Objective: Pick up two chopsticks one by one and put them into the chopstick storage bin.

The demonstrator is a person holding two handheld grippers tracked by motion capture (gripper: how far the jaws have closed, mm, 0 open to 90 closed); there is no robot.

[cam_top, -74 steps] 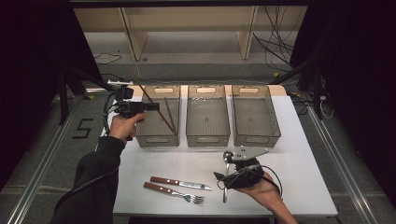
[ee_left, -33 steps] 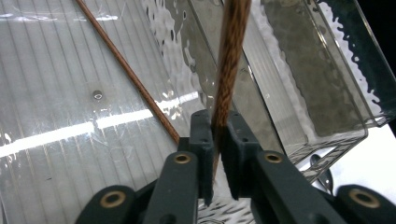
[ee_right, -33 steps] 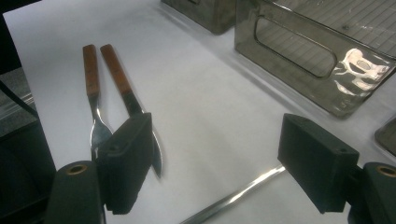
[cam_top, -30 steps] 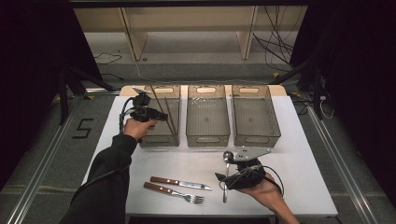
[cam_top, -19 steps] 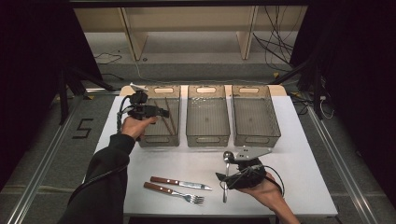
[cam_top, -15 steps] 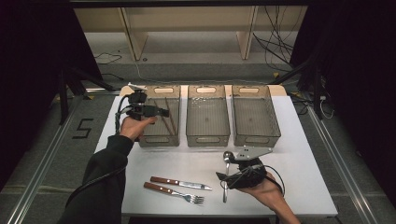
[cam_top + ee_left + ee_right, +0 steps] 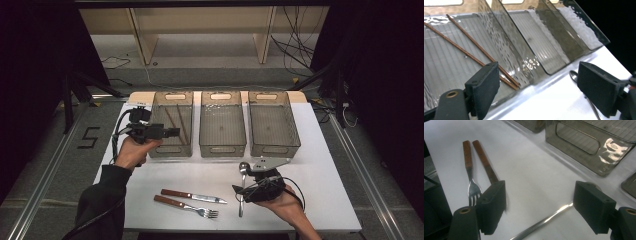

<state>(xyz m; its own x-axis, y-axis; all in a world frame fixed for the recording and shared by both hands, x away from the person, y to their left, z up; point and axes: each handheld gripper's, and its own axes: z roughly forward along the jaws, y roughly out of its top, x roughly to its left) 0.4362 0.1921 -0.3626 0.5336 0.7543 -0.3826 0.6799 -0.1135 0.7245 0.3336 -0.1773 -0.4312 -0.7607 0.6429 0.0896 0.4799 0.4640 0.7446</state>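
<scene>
We see the left hand-held gripper (image 7: 172,132) held level at the left bin (image 7: 171,124) near the desk's (image 7: 320,150) far edge — jaws just opened wide, empty; two chopsticks (image 7: 477,53) lie inside. The right hand-held gripper (image 7: 239,190) stands open astride the spoon (image 7: 242,187) near the front edge.

The counter (image 7: 320,165) is plain white. Three bins (image 7: 222,125) are smoky grey, see-through, with ribbed floors. The chopsticks (image 7: 474,53) are reddish brown. Fork (image 7: 470,175) and knife (image 7: 486,167) have brown wooden handles; the spoon (image 7: 242,185) is silver.
</scene>
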